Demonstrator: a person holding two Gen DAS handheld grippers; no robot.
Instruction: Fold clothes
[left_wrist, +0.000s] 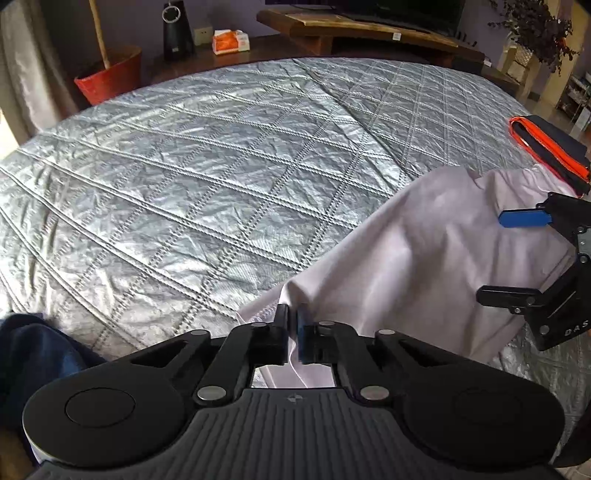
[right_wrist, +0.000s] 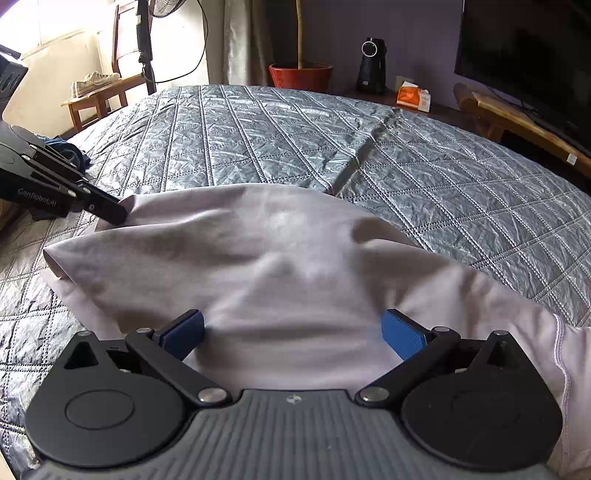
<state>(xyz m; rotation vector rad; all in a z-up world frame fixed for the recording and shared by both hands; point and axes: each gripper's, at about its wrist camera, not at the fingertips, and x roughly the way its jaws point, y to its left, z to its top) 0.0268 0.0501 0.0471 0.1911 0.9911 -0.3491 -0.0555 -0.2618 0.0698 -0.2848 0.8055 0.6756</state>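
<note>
Your left gripper (left_wrist: 293, 338) tilts steeply down, its jaws clamped on the edge of the shirt (right_wrist: 280, 266). Your right gripper (right_wrist: 293, 334) also points down, jaws spread wide over the cloth without pressing it. The shirt lies rumpled at the near edge of the bed (right_wrist: 258, 140).

Bed (left_wrist: 207, 155), grey quilted cover; pale garment (right_wrist: 280, 258) spread near edge, orange-black folded item (left_wrist: 550, 151), dark-blue cloth (right_wrist: 70, 151).
</note>
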